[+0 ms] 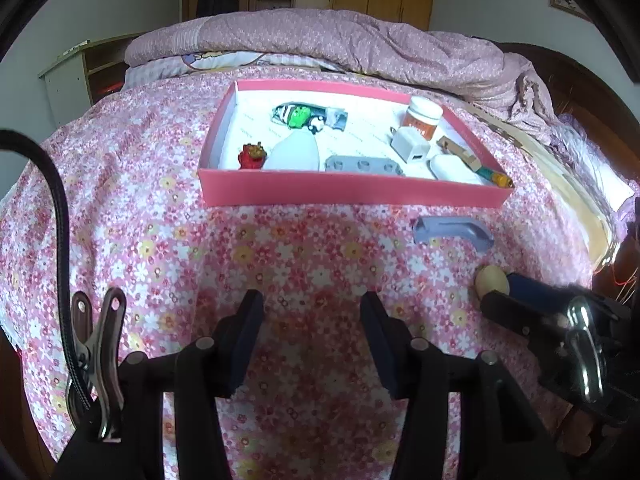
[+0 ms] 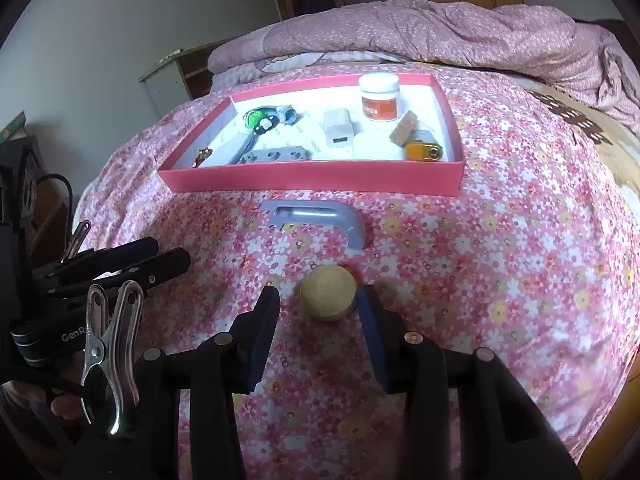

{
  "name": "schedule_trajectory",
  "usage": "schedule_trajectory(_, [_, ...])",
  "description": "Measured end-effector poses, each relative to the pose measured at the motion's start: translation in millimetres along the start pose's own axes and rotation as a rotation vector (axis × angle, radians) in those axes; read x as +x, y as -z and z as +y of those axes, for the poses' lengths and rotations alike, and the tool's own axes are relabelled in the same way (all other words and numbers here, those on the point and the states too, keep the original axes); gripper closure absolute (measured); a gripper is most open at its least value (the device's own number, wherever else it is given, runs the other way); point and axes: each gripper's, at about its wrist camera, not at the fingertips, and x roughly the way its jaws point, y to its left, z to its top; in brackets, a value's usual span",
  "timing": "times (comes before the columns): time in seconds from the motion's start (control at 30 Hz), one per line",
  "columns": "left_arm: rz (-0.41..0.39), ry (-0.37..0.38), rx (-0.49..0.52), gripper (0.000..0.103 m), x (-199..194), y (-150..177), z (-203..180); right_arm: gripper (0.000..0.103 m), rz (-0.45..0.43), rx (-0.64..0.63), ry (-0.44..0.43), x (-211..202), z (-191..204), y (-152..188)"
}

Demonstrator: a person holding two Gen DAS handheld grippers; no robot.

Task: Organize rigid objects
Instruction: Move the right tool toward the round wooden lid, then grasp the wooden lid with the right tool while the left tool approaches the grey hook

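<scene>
A round wooden knob (image 2: 328, 298) lies on the flowered bedspread between the fingertips of my right gripper (image 2: 320, 300). The jaws are open, with a gap showing on the knob's left side. In the left wrist view the same knob (image 1: 491, 279) sits at the tips of the right gripper (image 1: 498, 295). A grey curved plastic part (image 2: 316, 220) lies just beyond it, in front of the pink box (image 2: 312, 180). My left gripper (image 1: 312, 308) hovers open over bare bedspread, nothing between its fingers.
The pink box (image 1: 352, 194) holds several items: a white jar with an orange label (image 2: 379, 98), a white charger cube (image 2: 338, 134), a grey holed plate (image 1: 362, 165), a green toy (image 1: 298, 117). A rumpled quilt (image 1: 340, 40) lies behind it. The bed's edge is at the right.
</scene>
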Motion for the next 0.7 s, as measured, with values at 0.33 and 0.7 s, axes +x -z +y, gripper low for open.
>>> schedule_trajectory(0.33, [-0.009,-0.023,0.049,0.044,5.3,3.3,-7.2,0.063,-0.024,-0.028,0.040,7.5,3.4,1.0])
schedule_trajectory(0.7, [-0.010,0.007,0.052,0.040,3.5,-4.2,-16.2,0.070,-0.025,0.032,0.029,-4.8,-11.2,7.0])
